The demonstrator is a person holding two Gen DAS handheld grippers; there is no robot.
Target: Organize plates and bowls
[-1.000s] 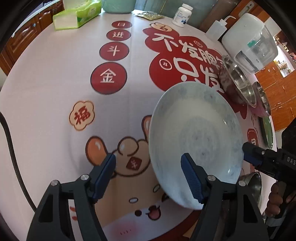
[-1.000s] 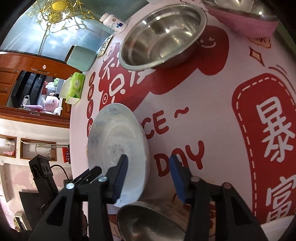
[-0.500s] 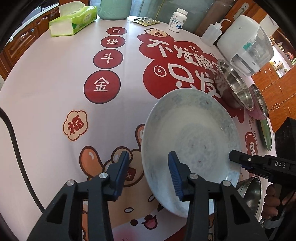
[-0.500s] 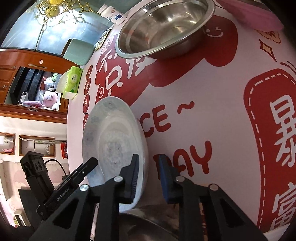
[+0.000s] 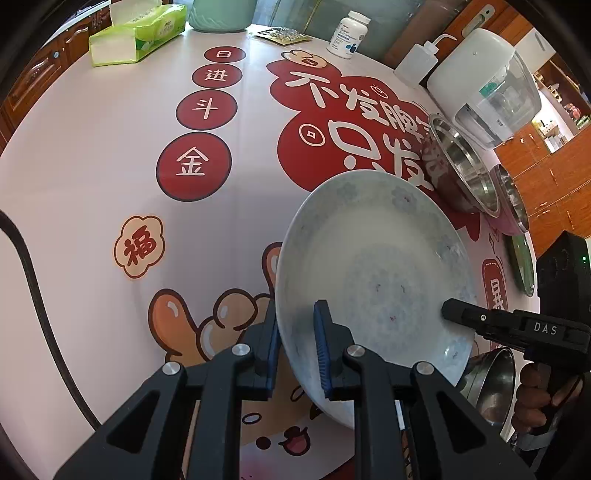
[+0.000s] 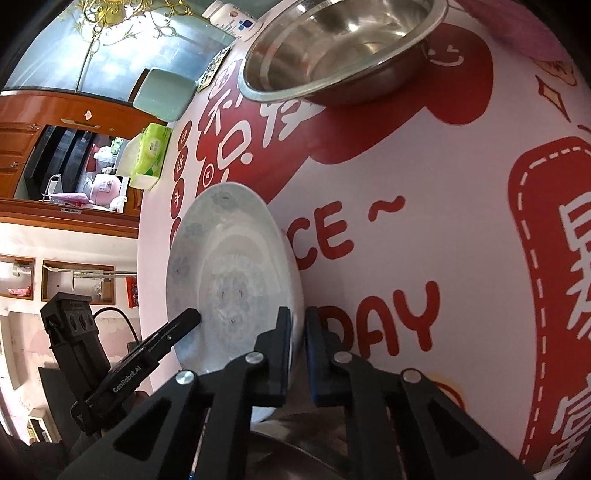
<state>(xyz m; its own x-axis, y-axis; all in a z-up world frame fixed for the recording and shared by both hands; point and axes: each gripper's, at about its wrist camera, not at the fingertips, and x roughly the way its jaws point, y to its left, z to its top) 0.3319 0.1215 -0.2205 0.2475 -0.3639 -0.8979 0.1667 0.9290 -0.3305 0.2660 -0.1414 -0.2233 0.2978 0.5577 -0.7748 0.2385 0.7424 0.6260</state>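
Both claws have narrowed since the earlier frames, from spread wide to pinching the rim of the plate.

1. Bench (image 5: pixel 92 155): covered with a white cloth printed in red characters and a cartoon animal; it extends ahead of and below both claws.
2. Plate (image 5: pixel 373 273): pale with a faint blue pattern, tilted, its lower edge over a steel bowl (image 5: pixel 491 380) close below the right claw. In the left wrist view it fills the area directly ahead and to the right of the left claw.
3. Large steel bowl (image 6: pixel 340 48): stands on the bench, well ahead of the right claw. A second steel bowl (image 5: pixel 511 199) sits just behind it in the left wrist view, with a pink item under it.
4. White appliance (image 5: pixel 484 85): far ahead and to the right of the left claw, at the bench edge.
5. Tissue pack (image 5: pixel 136 33): far ahead and to the left of the left claw.
6. Left claw (image 5: pixel 297 350): pads pinch the near rim of the plate, one pad on each face.
7. Right claw (image 6: pixel 297 350): pads pinch the opposite rim of the plate in the same way.
8. Pill bottle (image 5: pixel 349 35): white, far ahead of the left claw.
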